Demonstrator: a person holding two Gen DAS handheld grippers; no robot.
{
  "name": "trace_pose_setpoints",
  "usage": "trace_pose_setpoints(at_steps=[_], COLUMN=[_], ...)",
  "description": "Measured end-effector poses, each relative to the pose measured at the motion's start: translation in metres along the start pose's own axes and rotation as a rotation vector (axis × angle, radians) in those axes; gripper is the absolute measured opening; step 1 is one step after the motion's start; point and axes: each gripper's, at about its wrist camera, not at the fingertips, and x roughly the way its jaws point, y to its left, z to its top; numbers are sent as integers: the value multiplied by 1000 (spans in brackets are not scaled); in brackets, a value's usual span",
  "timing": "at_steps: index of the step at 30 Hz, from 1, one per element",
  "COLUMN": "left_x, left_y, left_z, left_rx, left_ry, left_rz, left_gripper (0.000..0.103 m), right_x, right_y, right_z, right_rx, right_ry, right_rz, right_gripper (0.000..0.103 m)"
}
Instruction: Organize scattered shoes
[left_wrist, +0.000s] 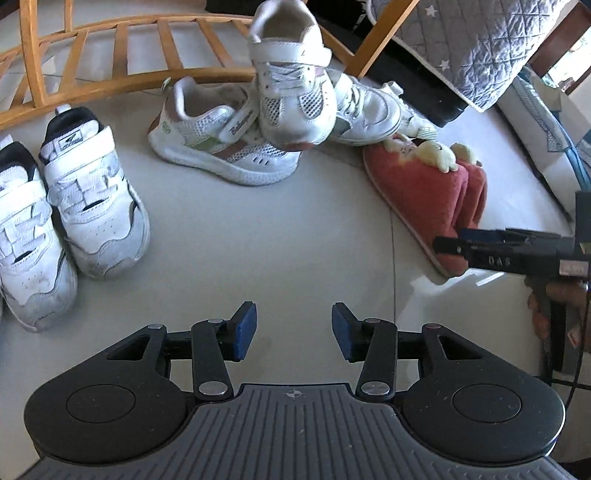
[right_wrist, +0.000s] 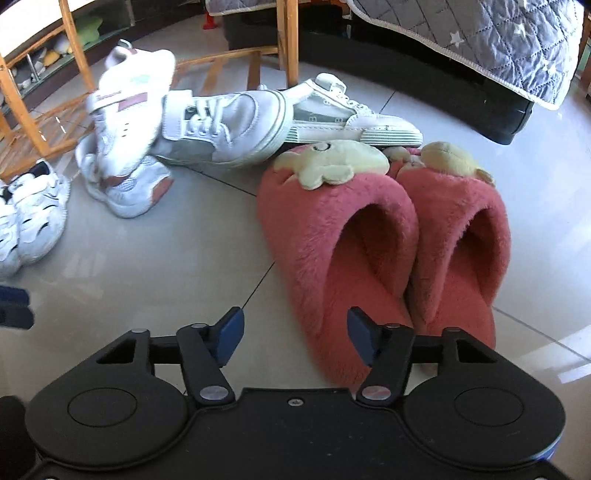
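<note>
Pale tiled floor (left_wrist: 258, 236) (glossy), wooden frame (left_wrist: 122, 48), quilted blanket (right_wrist: 498, 40).

A pair of white sneakers with black collars (left_wrist: 66, 206) stands side by side at the left, toes toward the near side. Farther back in the middle, a white mesh sneaker with pink trim (left_wrist: 221, 144) lies on the floor, and its mate (left_wrist: 291, 92) is tipped up on top of it, toe down. Just right of these lie two white lace-up sneakers with grey panels (right_wrist: 236, 125), one overlapping the other. At the near right, a pair of fluffy pink slippers (right_wrist: 380, 251) with yellow plush animals on the toes sits side by side, touching, heels nearest.
</note>
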Motion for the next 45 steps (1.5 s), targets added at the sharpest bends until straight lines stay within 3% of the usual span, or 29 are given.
trace_pose_setpoints(at_steps=[2, 4, 10, 26, 36, 41, 43, 45], left_x=[0, 1, 3, 5, 14, 22, 25, 28], left_y=[2, 5, 12, 1, -11, -18, -23, -29], left_z=[-2, -5, -12, -18, -26, -23, -21, -18], left_rx=[-7, -18, -38, -1, 30, 35, 43, 60], left_ry=[4, 10, 28, 52, 96, 104, 103, 100], left_rz=[0, 1, 3, -34, -74, -99, -109, -115], left_gripper=[48, 49, 49, 50, 50, 51, 51, 51], right_x=[8, 14, 21, 8, 5, -8, -18, -28], right_y=[-3, -6, 2, 67, 85, 85, 84, 82], right_z=[4, 5, 6, -17, -19, -18, -20, -21], right_rx=[22, 33, -44, -100, -74, -60, -63, -68], right_ry=[16, 31, 57, 110, 145, 136, 118, 92], right_rz=[10, 18, 17, 155, 266, 287, 279, 267], right_gripper=[48, 29, 12, 12, 13, 18, 32, 38])
